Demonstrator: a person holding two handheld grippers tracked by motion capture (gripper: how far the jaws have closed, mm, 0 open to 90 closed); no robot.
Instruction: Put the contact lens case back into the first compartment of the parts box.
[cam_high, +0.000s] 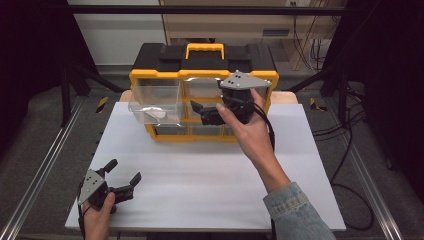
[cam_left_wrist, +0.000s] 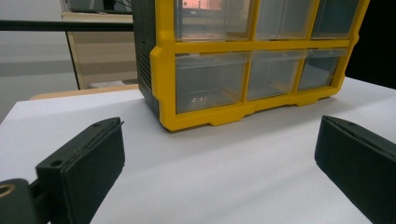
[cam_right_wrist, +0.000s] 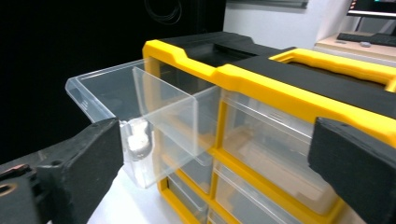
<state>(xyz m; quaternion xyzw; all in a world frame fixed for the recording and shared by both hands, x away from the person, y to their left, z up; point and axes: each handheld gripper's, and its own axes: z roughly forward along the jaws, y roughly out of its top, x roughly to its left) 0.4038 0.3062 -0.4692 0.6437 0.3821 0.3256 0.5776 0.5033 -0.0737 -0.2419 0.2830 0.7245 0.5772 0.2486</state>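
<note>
A yellow-and-black drawer organizer (cam_high: 202, 75) is standing at the far edge of the white table (cam_high: 200, 180). Its upper-left clear drawer (cam_high: 155, 102) is sitting pulled out — a small pale object (cam_right_wrist: 137, 140) is lying inside. The right gripper (cam_high: 212, 112) is hovering before the organizer's front, jaws spread wide. The left gripper (cam_high: 122, 182) is resting near the table's front-left corner — jaws released, well apart from the organizer.

Yellow-black organizer (cam_high: 202, 65), clear upper-left drawer (cam_high: 155, 102) pulled out.
</note>
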